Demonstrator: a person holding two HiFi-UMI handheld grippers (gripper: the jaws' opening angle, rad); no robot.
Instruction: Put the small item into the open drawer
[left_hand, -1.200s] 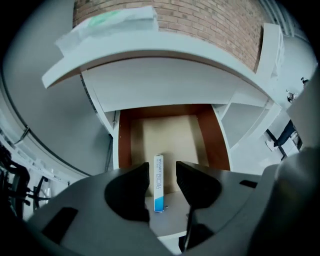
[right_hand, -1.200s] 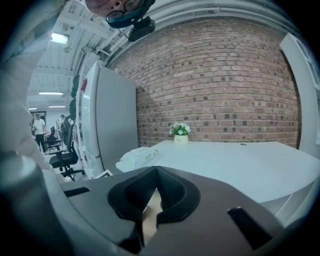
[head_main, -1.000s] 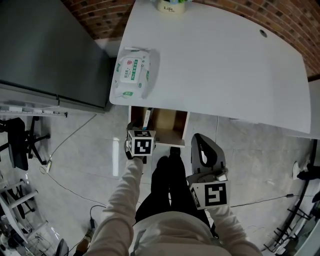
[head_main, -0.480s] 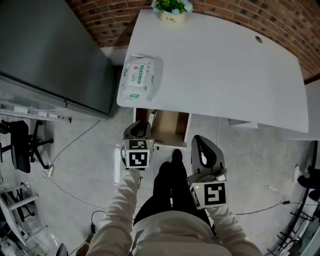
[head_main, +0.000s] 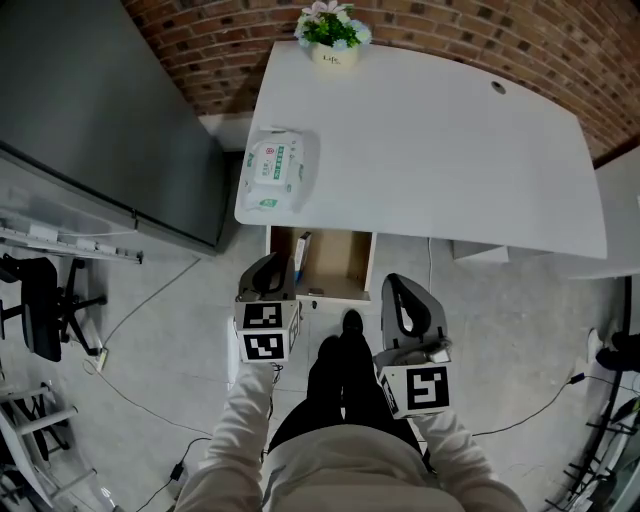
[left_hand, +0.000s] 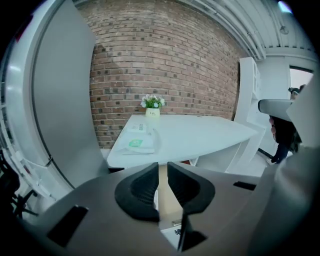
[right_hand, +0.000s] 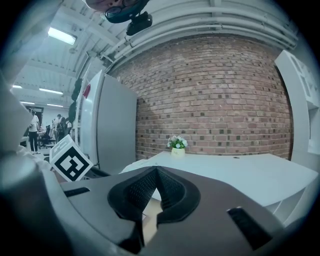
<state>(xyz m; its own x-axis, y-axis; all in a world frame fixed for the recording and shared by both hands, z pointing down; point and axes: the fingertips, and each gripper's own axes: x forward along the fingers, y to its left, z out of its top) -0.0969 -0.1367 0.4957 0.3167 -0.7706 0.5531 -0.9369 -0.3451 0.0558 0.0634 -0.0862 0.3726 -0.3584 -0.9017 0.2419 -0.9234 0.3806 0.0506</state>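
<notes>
A white table (head_main: 430, 150) carries two things. A flat pack of wet wipes (head_main: 272, 172) lies at its left edge, close to the near corner. A small potted plant (head_main: 332, 38) stands at the far left. A round cable hole (head_main: 497, 87) sits far right. Under the near edge an open drawer (head_main: 338, 262) holds a slim item (head_main: 300, 252) along its left wall.

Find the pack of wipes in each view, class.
Head view: wipes pack on the table's near left corner.
Left gripper view: wipes pack left of centre, above the jaws.
Right gripper view: cannot be made out.
Shared landmark: flower pot at the table's far edge.
</notes>
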